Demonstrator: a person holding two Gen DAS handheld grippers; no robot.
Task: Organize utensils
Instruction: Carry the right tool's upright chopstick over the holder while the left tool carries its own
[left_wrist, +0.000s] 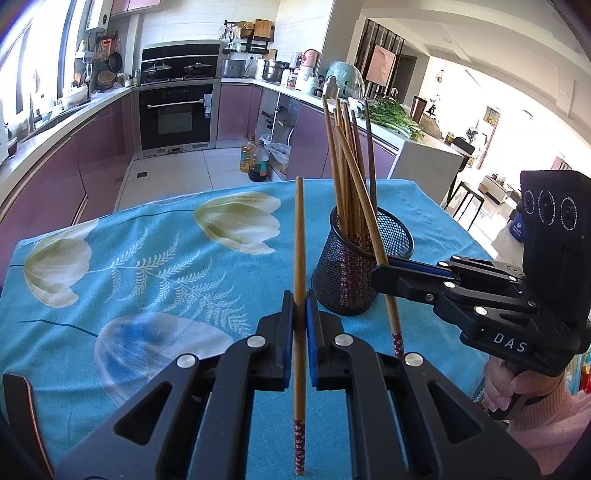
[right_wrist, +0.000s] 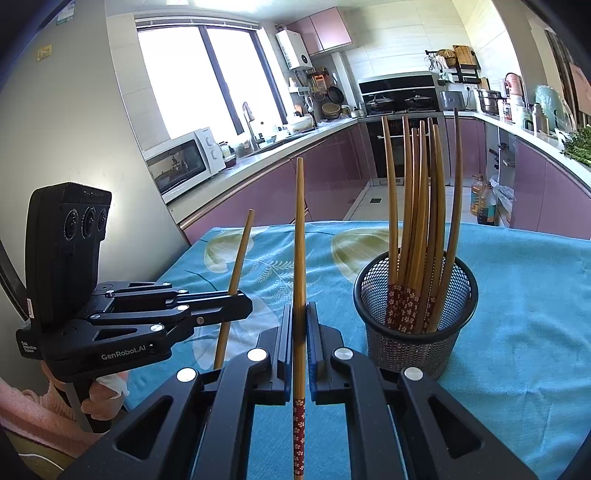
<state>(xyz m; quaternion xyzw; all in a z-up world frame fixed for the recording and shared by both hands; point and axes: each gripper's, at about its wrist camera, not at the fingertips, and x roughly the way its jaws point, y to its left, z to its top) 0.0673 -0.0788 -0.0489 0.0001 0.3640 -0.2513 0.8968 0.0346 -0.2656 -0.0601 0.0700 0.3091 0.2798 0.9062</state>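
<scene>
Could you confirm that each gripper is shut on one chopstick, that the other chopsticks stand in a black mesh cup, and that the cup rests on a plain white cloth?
Not quite: the cloth is turquoise with a flower print, as both wrist views show. The rest holds: the left gripper and the right gripper are each shut on one chopstick, and the other chopsticks stand in the black mesh cup.

colours on the kitchen table
pinched between the black, blue-padded jaws: a tan bamboo chopstick with red, white-flowered end; beyond the jaws, a black wire-mesh cup on a turquoise cloth with pale tulip print.
</scene>
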